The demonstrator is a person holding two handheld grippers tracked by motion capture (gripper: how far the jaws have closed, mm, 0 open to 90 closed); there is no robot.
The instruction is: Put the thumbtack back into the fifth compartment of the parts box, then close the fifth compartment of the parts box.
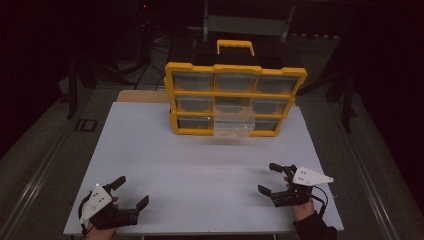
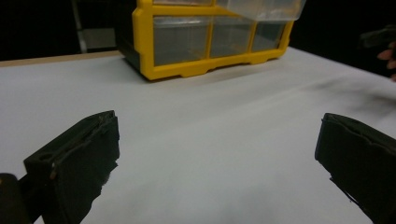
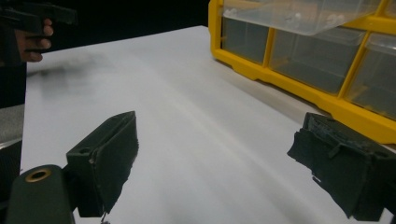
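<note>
I keep both grippers parked low at the near edge of the desk [image 1: 150,150], one by each near corner, so the middle of the white top stays free between them and the organiser. The left gripper [image 1: 131,192] sits by the near-left corner with its jaws spread wide and nothing between them; in the left gripper view the two black pads frame bare white surface. The right gripper [image 1: 269,178] rests by the near-right corner, released just the same, jaws well apart and holding nothing. From here both point roughly toward the far edge, which I judge to be a ready stance for a reach forward.

The thing I am working toward is the yellow organiser [image 1: 235,98], standing upright near the middle of the far edge, well apart from both grippers. Its front faces me: a yellow frame around three rows of three clear drawers, with a yellow handle on top and a dark body behind. One clear drawer [image 1: 234,125], in the middle of the bottom row, sticks out toward me past the frame while the others sit flush; I judge it is left out that way so that a jaw can get at it. In the right gripper view that drawer [image 3: 299,14] juts past the frame, and I cannot tell whether anything lies inside.
</note>
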